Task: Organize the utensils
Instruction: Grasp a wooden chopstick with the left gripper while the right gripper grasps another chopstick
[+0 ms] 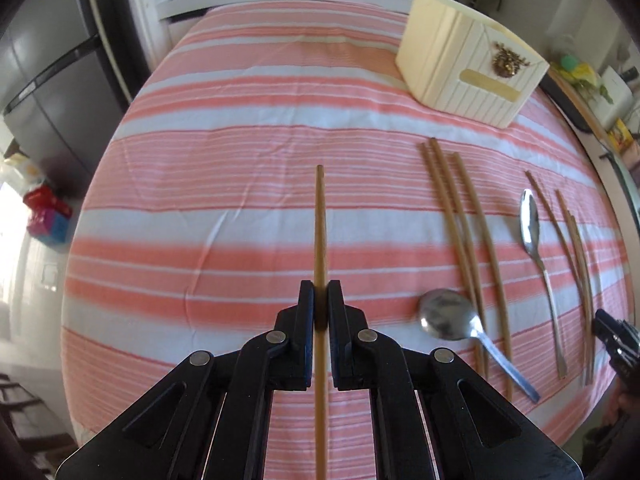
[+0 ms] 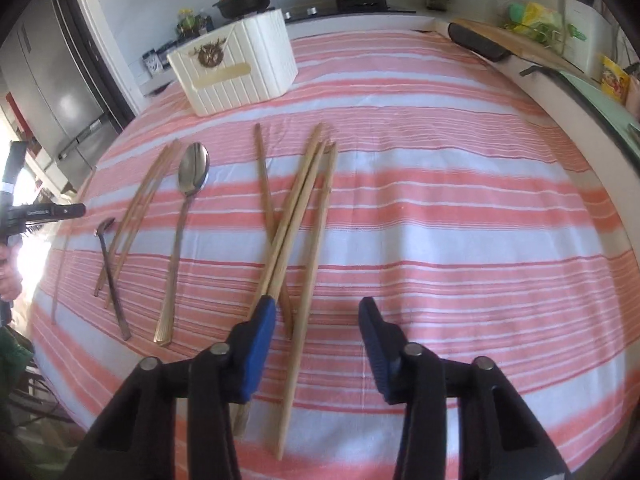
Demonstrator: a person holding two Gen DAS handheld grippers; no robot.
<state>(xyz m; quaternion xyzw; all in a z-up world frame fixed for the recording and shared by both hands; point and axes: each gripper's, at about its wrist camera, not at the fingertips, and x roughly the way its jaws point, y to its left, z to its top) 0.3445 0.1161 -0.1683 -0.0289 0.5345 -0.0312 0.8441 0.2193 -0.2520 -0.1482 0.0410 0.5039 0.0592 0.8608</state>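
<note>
Left gripper (image 1: 320, 300): pointing steeply down at the striped tablecloth (image 1: 240, 120), centred low in the left wrist frame. Jaws pressed together on a single chopstick (image 1: 319, 220); the stick runs straight up the frame from between the pads, tip mid-frame, back end passing under the gripper body. It looks lifted off the cloth, but I can't be sure from this angle.

Right gripper (image 2: 316, 320): also tilted steeply down, low centre of the right wrist frame. Blue pads spread apart, nothing between them. The left pad sits over the near ends of a crossed bundle of chopsticks (image 2: 304, 208); contact can't be judged.

Rest of the layout, right wrist view:
- Gold-handled spoon (image 2: 188, 208) left of the bundle, bowl toward top of frame.
- Another chopstick pair (image 2: 140, 208) further left, with a dark-handled spoon (image 2: 112, 272) lying across its near end.
- Cream utensil holder (image 2: 236, 72) upper left, upright on the cloth, well apart from the utensils.
- A hand (image 2: 8, 276) at the far left edge holds the other gripper's handle.

Left wrist view: three chopsticks (image 1: 460, 220) and a round spoon (image 1: 446, 314) right of centre; holder upper right.
</note>
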